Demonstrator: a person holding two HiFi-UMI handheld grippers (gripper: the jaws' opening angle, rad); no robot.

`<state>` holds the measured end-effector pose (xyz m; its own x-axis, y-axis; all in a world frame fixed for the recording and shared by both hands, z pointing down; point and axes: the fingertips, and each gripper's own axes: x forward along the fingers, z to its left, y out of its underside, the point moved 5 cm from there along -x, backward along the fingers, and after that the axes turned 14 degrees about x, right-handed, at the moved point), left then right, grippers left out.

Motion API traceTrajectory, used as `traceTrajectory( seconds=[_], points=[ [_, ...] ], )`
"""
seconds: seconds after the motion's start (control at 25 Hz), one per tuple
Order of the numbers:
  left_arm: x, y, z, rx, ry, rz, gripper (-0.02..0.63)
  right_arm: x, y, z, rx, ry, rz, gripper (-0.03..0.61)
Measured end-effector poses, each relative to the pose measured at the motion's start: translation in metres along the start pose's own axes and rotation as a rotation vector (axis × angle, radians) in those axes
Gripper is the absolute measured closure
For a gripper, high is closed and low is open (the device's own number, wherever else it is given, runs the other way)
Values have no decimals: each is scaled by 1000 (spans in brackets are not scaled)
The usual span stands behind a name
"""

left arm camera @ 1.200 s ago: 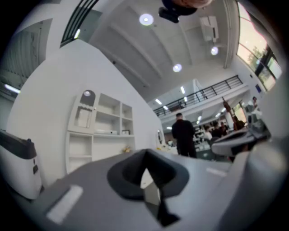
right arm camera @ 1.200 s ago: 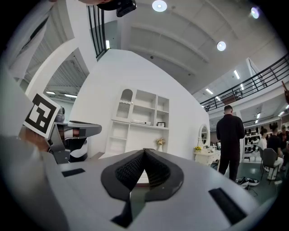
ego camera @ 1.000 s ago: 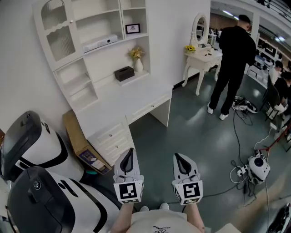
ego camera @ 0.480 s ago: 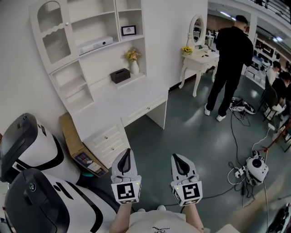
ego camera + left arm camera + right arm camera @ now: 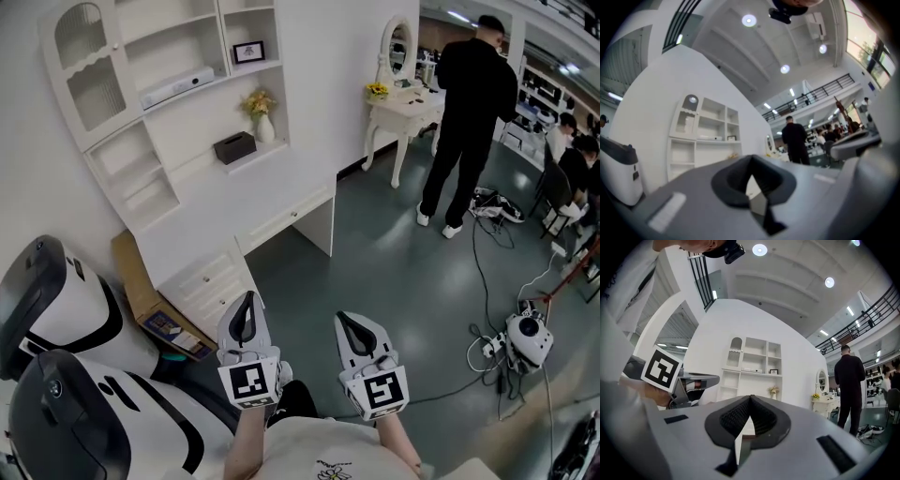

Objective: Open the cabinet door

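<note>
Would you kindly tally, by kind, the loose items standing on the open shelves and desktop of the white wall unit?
Picture frame: 1
Vase of flowers: 1
Black box: 1
Long white device: 1
Total: 4

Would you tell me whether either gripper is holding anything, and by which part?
Nothing: the left gripper and right gripper are shut and empty.
</note>
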<state>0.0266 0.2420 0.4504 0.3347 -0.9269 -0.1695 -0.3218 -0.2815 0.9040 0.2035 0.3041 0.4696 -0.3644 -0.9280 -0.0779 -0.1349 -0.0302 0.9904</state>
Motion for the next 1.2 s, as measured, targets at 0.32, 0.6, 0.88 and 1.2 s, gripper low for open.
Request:
traceTrajectory(
  seconds=[0.32, 0.6, 0.88, 1.2],
  points=[
    [78, 27, 18, 9, -7, -17, 606, 83, 13, -8, -49, -108, 13, 581],
    [168, 72, 78, 6, -62, 25, 606, 217, 27, -23, -16, -172, 66, 581],
    [268, 116, 174, -6, -146, 35, 606, 390, 20, -11, -39, -306, 63, 581],
    [312, 133, 272, 13, -336, 48, 606, 516, 4, 24, -50, -474, 16, 581]
  ],
)
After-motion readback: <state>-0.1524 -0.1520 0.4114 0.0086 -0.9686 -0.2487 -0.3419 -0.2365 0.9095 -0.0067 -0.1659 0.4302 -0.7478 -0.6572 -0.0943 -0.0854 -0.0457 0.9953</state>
